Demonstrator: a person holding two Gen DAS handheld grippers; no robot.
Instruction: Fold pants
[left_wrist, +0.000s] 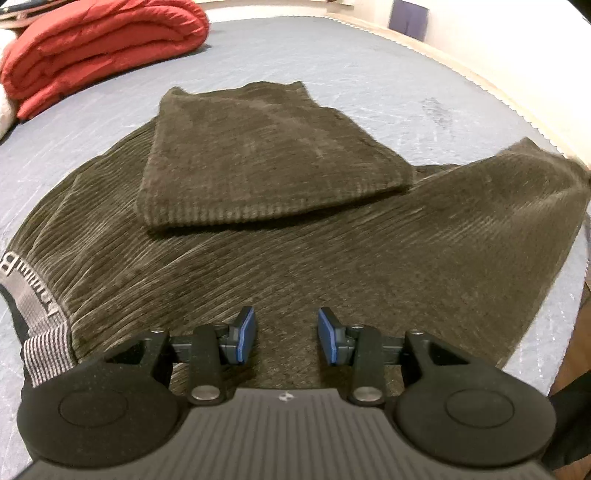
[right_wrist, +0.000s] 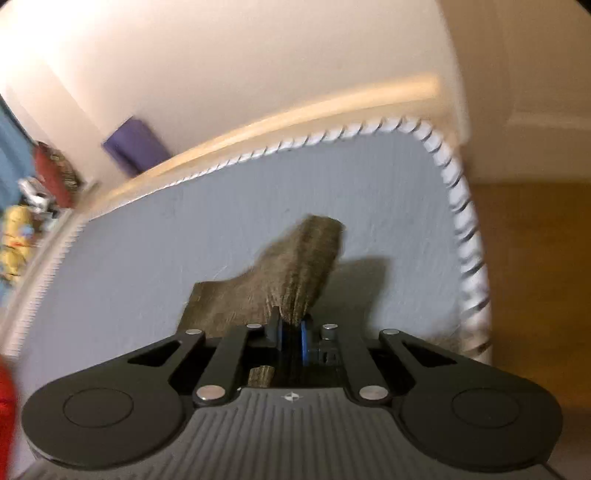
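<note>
Left wrist view: the left gripper (left_wrist: 286, 338) tilts down over the brown corduroy pants (left_wrist: 280, 236) spread on the grey mattress (left_wrist: 369, 85), fingers parted, grasping nothing.

Right wrist view: the right gripper (right_wrist: 291, 334), angled downward, pinches a bunched fold of the pants (right_wrist: 299, 273) above the mattress (right_wrist: 147, 266).

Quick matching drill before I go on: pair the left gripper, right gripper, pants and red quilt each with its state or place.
Things:
1. left gripper
2. right gripper
3. pants
4. red quilt

States or places:
A. rolled up at the mattress's far left in the left wrist view
B. shut on a fold of olive cloth
C. open, nothing between its pads
D. spread on the grey mattress, one end folded back on top

Pairs: 1-C, 2-B, 3-D, 4-A
</note>
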